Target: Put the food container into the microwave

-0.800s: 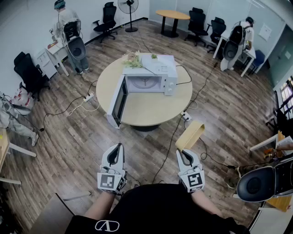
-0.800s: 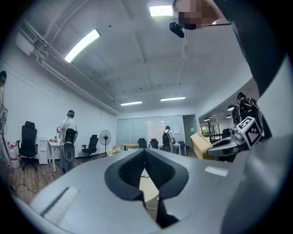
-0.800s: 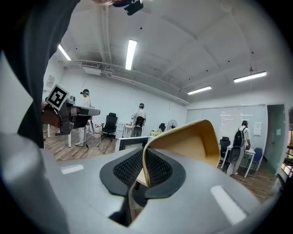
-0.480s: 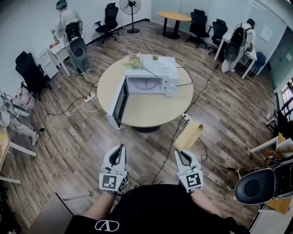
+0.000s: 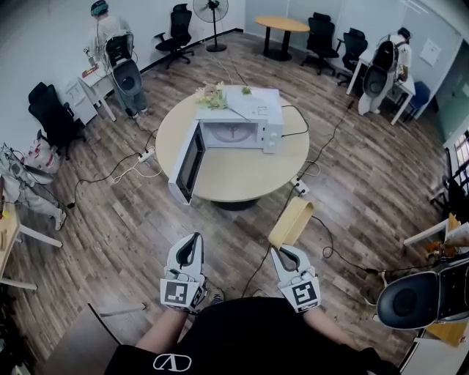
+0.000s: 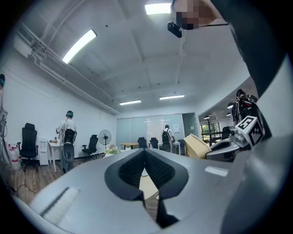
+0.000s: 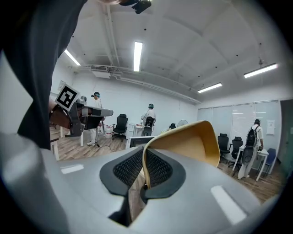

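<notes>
A tan food container (image 5: 292, 221) is held out in front of me, its rim pinched in my right gripper (image 5: 286, 253), which is shut on it. In the right gripper view the container (image 7: 194, 139) rises from between the jaws, tilted to the right. My left gripper (image 5: 189, 249) is shut with nothing in it; its pads meet in the left gripper view (image 6: 145, 165). The white microwave (image 5: 239, 125) stands on a round wooden table (image 5: 249, 173) ahead, its door (image 5: 186, 162) swung open to the left. Both grippers are well short of the table.
Cables (image 5: 293, 198) trail over the wood floor from the table toward me. A flower bunch (image 5: 211, 95) lies behind the microwave. Office chairs (image 5: 48, 121), desks, a standing fan (image 5: 215, 10) and other people ring the room. A black chair (image 5: 418, 296) is close at my right.
The right gripper and its container have shifted left and slightly forward. The table sits a little nearer in view. The left gripper has barely moved.
</notes>
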`<state>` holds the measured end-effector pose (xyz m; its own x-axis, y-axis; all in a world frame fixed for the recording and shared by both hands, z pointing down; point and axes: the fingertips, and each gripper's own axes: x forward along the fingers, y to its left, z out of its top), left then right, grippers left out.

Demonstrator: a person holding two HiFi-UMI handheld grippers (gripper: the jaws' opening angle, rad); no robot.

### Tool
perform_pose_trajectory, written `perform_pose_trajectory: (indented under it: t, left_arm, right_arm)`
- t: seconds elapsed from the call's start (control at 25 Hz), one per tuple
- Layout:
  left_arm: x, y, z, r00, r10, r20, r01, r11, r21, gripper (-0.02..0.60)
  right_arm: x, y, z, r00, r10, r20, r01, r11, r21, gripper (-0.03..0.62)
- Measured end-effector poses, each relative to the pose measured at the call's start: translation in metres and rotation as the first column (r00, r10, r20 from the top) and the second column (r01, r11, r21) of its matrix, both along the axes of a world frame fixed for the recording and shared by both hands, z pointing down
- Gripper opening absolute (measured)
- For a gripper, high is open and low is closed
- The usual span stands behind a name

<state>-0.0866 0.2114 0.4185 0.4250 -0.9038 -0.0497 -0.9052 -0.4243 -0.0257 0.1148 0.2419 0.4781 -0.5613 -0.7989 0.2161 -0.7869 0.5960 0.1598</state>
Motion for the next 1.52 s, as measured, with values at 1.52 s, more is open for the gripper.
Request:
perform_pose_trajectory:
  t: [1.52]
  left_arm:
    - [-0.009, -0.279, 0.004, 0.989, 0.14, -0.046, -0.138, 0.99, 0.038, 0.0]
  right_arm:
    - [-0.059, -0.26, -0.007, 0.995, 0.003, -0.096, 0.0, 1.0, 0.028, 0.028]
